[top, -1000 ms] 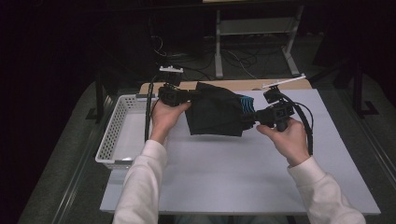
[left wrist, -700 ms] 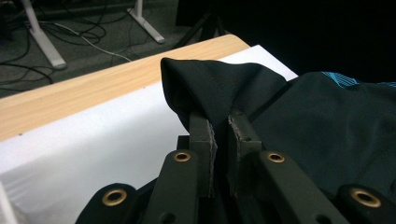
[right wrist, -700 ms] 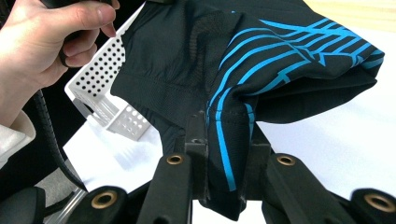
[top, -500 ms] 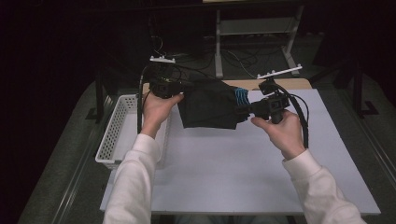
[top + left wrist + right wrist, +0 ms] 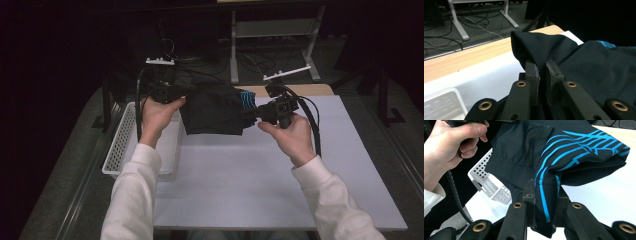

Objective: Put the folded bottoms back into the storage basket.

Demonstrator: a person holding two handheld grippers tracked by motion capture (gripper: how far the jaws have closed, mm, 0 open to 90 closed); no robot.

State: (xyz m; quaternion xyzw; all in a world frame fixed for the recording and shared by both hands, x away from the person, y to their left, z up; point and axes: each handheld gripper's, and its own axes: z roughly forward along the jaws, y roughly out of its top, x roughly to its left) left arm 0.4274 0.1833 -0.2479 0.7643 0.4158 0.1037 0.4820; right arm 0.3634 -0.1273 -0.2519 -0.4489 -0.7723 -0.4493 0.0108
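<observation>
High view, garment: a black garment (image 5: pixel 212 110) with bright blue stripes at its right end hangs stretched between the two grippers, lifted above the far part of the white table top (image 5: pixel 260 185); its lower edge hangs close over the table's far left area, though whether it touches is unclear
High view, left gripper: the left gripper (image 5: pixel 167 92) is held in the person's left hand (image 5: pixel 157 115) at the garment's left end, above the far end of the white perforated basket (image 5: pixel 120 150); a black cable loops down from it
High view, right gripper: the right gripper (image 5: pixel 257 111) is held in the right hand (image 5: pixel 290 135) at the garment's striped end, over the table; its cable arcs round the hand
High view, surroundings: the basket sits at the table's left edge; a strip of wooden board (image 5: pixel 305 90) shows beyond the white top; both sleeves are white

Left gripper view, jaws: nearly together, with a fold of the black cloth (image 5: pixel 541 47) draped over their tips and pinched between them; the cloth rises in a peak above the jaws
Left gripper view, background: the wooden board and white top lie beyond; a corner of the basket (image 5: pixel 441 105) shows low at the left

Right gripper view, jaws: clamped on a bunched edge of the garment (image 5: pixel 564 152), the blue stripes running down between them
Right gripper view, beyond: the left hand (image 5: pixel 449 142) grips its handle at upper left; the basket (image 5: pixel 489 182) shows below the cloth
</observation>
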